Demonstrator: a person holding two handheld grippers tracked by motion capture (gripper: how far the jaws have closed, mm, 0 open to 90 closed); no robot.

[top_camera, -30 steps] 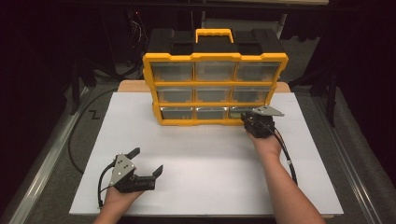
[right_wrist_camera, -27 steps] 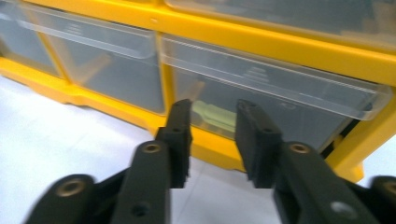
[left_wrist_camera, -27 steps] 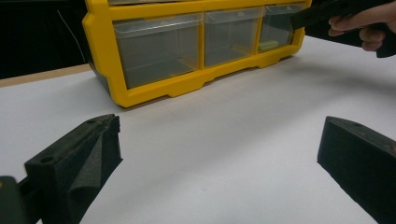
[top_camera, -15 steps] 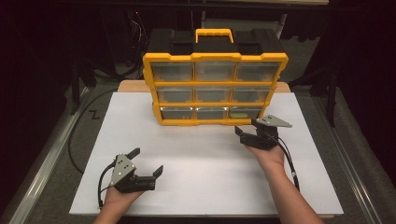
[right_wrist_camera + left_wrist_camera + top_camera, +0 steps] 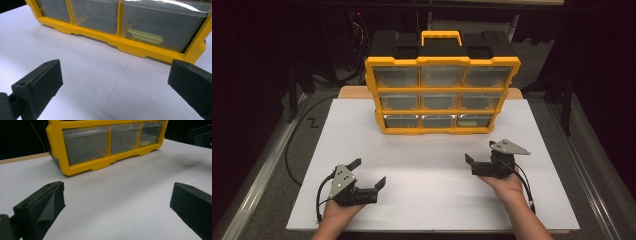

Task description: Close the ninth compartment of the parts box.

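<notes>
A yellow and black organizer (image 5: 442, 95) with clear drawers stands at the back of the white table top (image 5: 427, 155). Its bottom right drawer (image 5: 162, 27) is closed and holds a pale green piece (image 5: 145, 36), also seen as the pale green piece (image 5: 469, 121) from above. My right gripper (image 5: 481, 152) hovers in front of that drawer, well apart from it. Its jaws have just been opening and stand open with nothing between them, as the right gripper (image 5: 115, 65) shows up close. My left gripper (image 5: 369, 172) rests open at the front left, empty, facing the organizer (image 5: 105, 142).
A black cable (image 5: 292, 150) curls off the table's left edge. A wooden board (image 5: 354, 92) sticks out behind the white surface. Dark floor and metal rails lie on both sides.
The right gripper has drawn back from the bottom right drawer toward the person, and its jaws have spread apart. The left gripper has stayed where it was.
</notes>
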